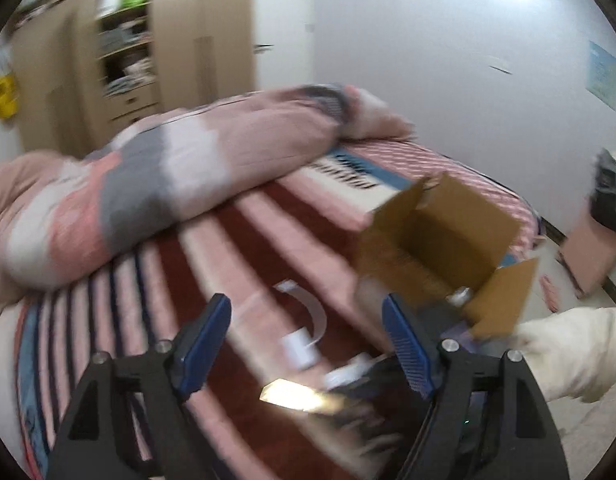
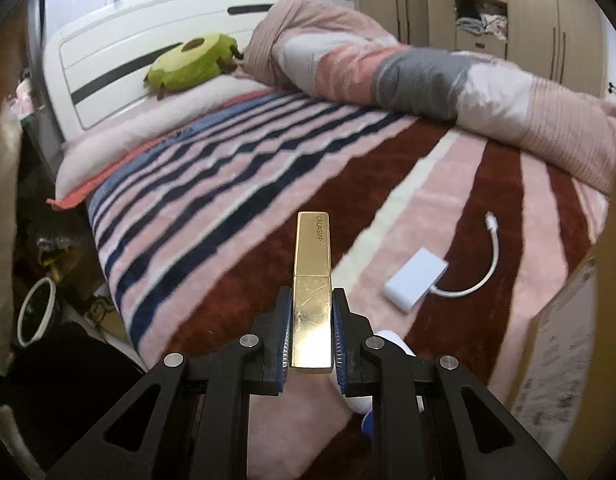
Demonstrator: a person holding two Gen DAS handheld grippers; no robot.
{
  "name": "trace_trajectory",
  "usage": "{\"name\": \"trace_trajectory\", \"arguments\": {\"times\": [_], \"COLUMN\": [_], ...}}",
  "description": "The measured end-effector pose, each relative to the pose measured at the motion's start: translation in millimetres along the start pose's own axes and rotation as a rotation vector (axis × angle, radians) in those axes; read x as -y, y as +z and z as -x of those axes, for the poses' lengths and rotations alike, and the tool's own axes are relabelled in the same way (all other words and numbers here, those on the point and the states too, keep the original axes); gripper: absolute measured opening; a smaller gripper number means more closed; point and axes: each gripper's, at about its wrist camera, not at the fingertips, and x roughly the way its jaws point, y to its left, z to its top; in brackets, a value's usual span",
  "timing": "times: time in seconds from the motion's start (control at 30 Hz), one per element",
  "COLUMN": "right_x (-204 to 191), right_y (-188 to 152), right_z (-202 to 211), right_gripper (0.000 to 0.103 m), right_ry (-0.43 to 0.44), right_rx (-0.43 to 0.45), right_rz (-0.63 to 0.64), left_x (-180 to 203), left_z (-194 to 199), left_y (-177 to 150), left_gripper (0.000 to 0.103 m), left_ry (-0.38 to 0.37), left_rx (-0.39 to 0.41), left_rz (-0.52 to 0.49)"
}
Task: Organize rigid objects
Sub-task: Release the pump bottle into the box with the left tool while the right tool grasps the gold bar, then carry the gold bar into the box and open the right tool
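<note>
Lying near right claw [image 2: 311, 320]: white adapter [image 2: 414, 280]; cardboard box [image 1: 444, 240] beyond.

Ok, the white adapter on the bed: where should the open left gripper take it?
Grip the adapter by its flat rectangular block, from above, jaws across the short sides. It lies flat on the blanket; the thin curved cable would likely slip or flex.

Left wrist view motion-blurred with wall glare; right sharper; both fisheye-bent, dark-cornered.
</note>
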Motion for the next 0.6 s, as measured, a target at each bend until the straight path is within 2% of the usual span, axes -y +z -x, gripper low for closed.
{"name": "trace_trajectory", "arguments": {"times": [0.07,0.23,0.37,0.53,0.6], "right_x": [-9.9,-3.8,25.9,76.7,94.5], "right_y": [5.4,21.7,27.4,14.1,5.4], "right_z": [21.0,84.8,132.3,159.9,165.6], "right_gripper": [0.014,0.013,0.014,0.014,0.014], "right_ry": [0.007,-0.087,-0.218,-0.392,-0.426], "right_rx": [0.013,0.097,0.132,0.093,0.072], "right_rz": [0.005,0.012,-0.019,-0.084,-0.125], "left_x": [-25.8,-60.5,-55.1,-35.9,-24.8], "left_z": [10.6,18.0,-2.3,-41.6,-62.2], "left_y": [-21.3,-63.5,-74.7,-70.8,-69.4], "left_gripper": [0.075,0.075,0.075,0.076,0.075], "left_ry": [0.019,0.050,0.020,-0.031,-0.057], "left_rx": [0.003,-0.010,-0.028,-0.068,-0.099], "left_rz": [0.045,0.111,0.122,0.111,0.099]}}
